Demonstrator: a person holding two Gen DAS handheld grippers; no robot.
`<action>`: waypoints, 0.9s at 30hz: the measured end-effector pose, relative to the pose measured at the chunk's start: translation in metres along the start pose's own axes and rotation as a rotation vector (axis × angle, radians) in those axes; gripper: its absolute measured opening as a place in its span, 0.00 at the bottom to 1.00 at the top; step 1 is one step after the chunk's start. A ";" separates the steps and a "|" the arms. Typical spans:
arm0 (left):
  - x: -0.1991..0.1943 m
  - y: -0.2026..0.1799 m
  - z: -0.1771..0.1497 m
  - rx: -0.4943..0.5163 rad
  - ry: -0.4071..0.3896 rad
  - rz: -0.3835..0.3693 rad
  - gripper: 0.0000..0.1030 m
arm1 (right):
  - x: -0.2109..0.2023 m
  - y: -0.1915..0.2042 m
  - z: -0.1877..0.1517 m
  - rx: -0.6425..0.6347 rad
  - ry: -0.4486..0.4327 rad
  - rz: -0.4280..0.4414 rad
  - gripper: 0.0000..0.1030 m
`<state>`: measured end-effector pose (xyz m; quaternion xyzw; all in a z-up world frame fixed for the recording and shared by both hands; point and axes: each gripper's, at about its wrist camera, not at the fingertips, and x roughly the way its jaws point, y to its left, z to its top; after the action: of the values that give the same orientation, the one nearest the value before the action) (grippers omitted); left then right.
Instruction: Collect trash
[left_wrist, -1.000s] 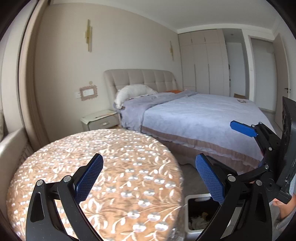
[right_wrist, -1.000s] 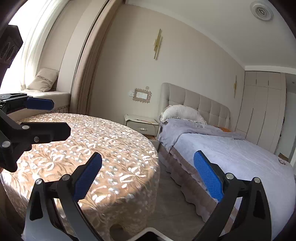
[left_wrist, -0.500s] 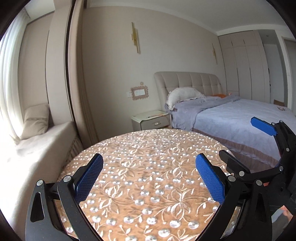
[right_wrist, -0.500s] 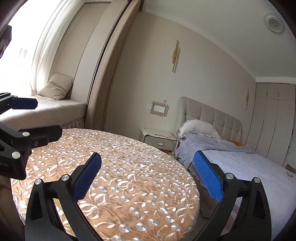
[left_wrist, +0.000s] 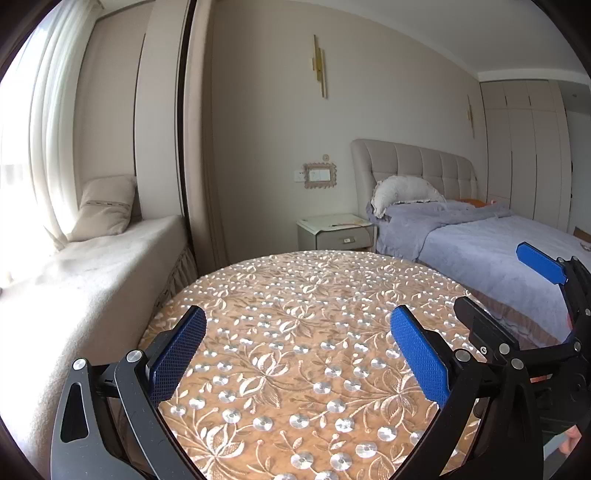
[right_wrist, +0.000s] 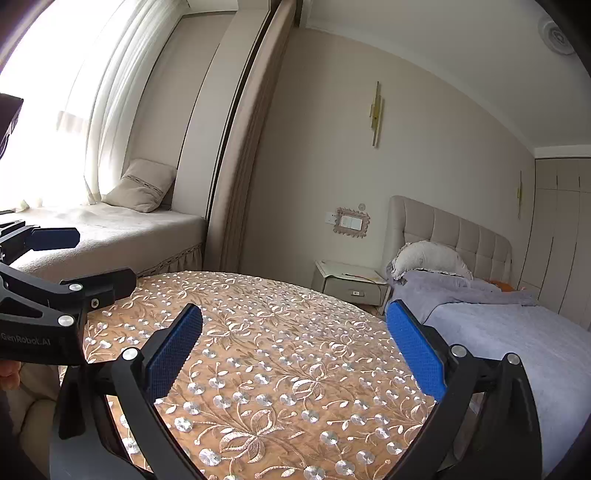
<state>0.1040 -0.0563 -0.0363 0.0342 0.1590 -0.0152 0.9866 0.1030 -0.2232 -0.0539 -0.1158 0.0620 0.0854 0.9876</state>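
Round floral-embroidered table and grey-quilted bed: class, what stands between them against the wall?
A pale bedside cabinet with one drawer, clearest in the left wrist view, beyond the table and beside the bed.

Bed (left_wrist: 491, 236) cut off rightward (possibly orange cloth (left_wrist: 474, 201) behind the quilt).

Counts, both views taken together: 2 grippers seen, the left gripper (left_wrist: 297, 354) and the right gripper (right_wrist: 293, 349), each with 2 blue-padded fingers, spread apart with nothing between them. 1 round table (left_wrist: 314, 295) under a floral cloth. 1 bed (left_wrist: 491, 240) with 1 white pillow (left_wrist: 404, 190). 1 nightstand (left_wrist: 334, 232). 1 window seat (left_wrist: 92, 266) carrying 1 beige cushion (left_wrist: 105, 205). 2 gold wall lights (left_wrist: 319, 66). 1 framed switch plate (left_wrist: 319, 175).
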 end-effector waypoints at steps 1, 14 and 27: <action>-0.001 0.000 0.001 0.002 -0.003 0.001 0.95 | -0.001 0.000 0.000 -0.003 -0.003 -0.002 0.96; -0.004 -0.003 0.002 0.016 -0.022 0.007 0.95 | -0.005 0.002 -0.001 -0.019 -0.014 -0.001 0.96; -0.004 0.001 0.005 -0.004 -0.020 0.003 0.95 | -0.004 0.001 -0.001 -0.015 -0.023 -0.002 0.96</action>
<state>0.1019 -0.0553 -0.0305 0.0321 0.1491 -0.0136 0.9882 0.0993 -0.2233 -0.0545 -0.1225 0.0500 0.0861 0.9875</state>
